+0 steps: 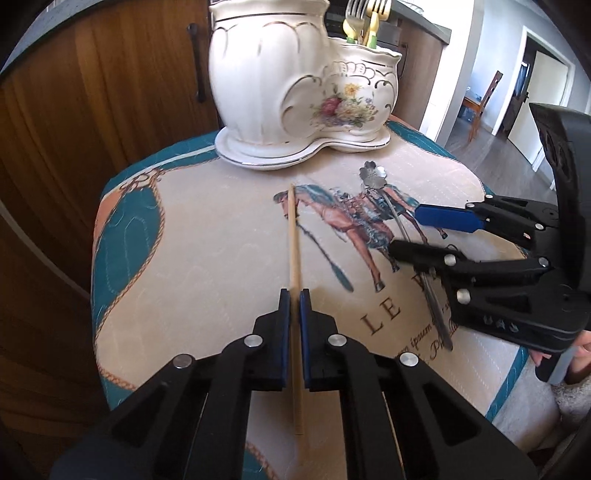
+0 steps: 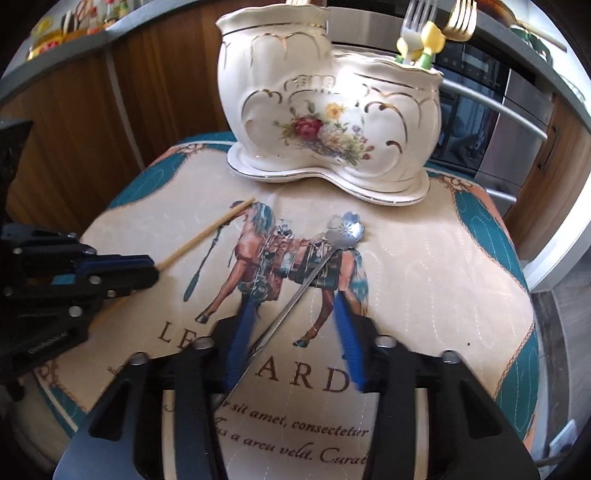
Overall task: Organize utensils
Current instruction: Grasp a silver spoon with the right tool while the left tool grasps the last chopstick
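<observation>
While the wooden chopstick (image 1: 294,254) sits pinched in the left gripper (image 1: 294,295), the flower spoon (image 2: 345,227) lies between the wide-apart fingers of the right gripper (image 2: 293,308). Ahead stands the ceramic holder (image 2: 328,110), its forks (image 2: 417,16) cut off on top.

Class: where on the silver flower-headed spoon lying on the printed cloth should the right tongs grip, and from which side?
Grip the silver flower-headed spoon on its thin straight handle, near the middle, coming from above with the open right tongs straddling it. The handle lies flat and narrow on the printed cloth; the flower bowl is wide.
</observation>
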